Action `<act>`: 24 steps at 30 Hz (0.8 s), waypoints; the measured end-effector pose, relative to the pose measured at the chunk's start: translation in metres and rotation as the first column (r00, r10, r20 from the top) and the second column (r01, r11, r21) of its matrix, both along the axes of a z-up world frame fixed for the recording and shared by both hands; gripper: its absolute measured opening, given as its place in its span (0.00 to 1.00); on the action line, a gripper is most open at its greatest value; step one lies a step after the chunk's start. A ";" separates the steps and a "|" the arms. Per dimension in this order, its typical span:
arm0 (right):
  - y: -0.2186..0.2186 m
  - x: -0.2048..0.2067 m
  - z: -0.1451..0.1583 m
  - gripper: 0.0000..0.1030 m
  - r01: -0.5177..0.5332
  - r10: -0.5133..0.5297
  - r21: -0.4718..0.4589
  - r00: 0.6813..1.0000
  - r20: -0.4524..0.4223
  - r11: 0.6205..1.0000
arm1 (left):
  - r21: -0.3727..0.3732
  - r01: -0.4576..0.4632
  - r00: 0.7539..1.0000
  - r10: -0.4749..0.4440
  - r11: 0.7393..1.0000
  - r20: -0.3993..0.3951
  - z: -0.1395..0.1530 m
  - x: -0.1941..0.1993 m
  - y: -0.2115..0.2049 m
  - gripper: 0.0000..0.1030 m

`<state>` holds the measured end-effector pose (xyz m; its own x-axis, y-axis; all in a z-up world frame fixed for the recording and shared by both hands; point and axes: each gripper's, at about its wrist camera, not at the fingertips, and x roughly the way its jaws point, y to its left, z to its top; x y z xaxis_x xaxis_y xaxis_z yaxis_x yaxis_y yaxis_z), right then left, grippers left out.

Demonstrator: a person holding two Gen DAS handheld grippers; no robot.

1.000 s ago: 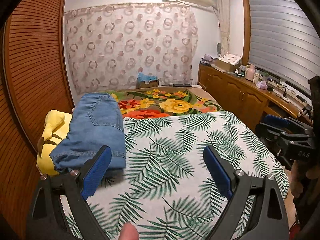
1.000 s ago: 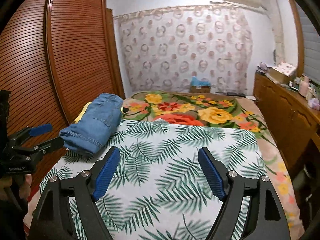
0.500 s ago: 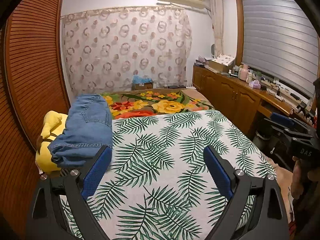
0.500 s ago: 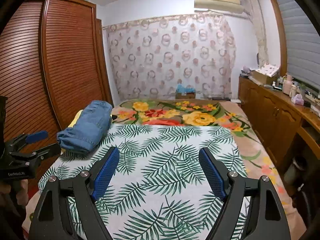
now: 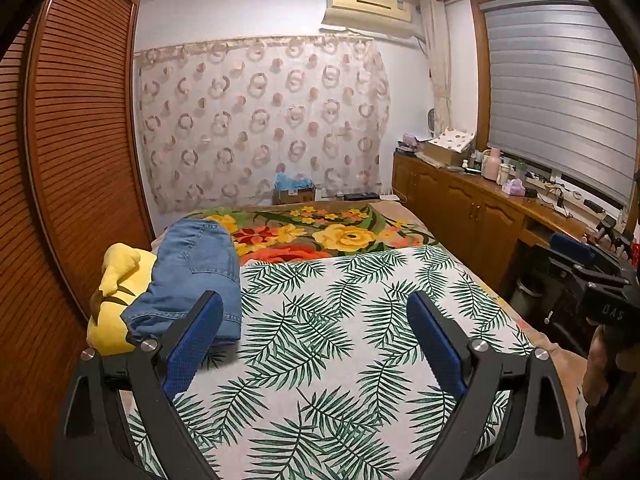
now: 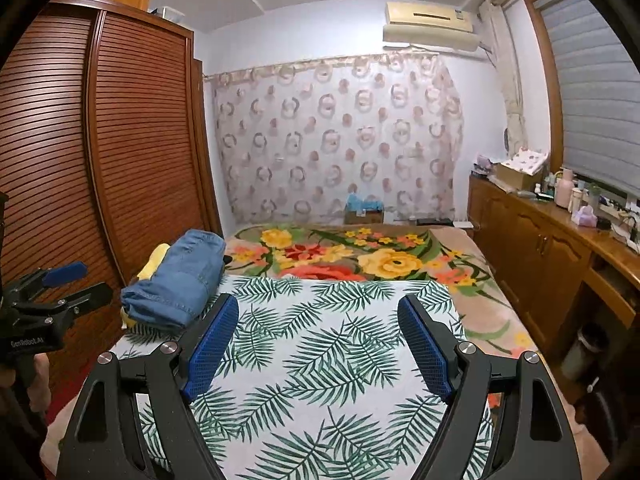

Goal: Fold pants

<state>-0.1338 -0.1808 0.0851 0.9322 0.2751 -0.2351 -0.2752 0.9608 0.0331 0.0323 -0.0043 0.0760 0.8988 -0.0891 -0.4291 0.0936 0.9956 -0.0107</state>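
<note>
one folded pants (image 5: 192, 276), two tools (image 5: 314, 320) (image 6: 318, 328) agape

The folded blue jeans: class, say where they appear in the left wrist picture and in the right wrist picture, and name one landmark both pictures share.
Left wrist view: folded blue jeans lie left of centre, at the bed's left edge, partly over a yellow plush toy.
Right wrist view: the jeans sit left of centre, beyond the left fingertip.
Shared landmark: the air conditioner high on the far wall.
</note>
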 end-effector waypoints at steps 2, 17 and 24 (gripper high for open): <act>-0.002 0.001 -0.003 0.81 0.002 -0.002 0.001 1.000 0.001 1.000 | 0.001 0.000 1.000 0.000 1.000 0.000 0.000 0.000 0.001 0.91; -0.010 0.007 -0.007 0.81 0.010 -0.009 -0.013 1.000 0.012 1.000 | 0.000 -0.003 1.000 0.003 1.000 0.001 0.001 0.000 0.002 0.91; -0.009 0.006 -0.007 0.81 0.010 -0.010 -0.012 1.000 0.012 1.000 | 0.004 -0.003 1.000 0.003 1.000 0.002 0.002 -0.001 0.002 0.91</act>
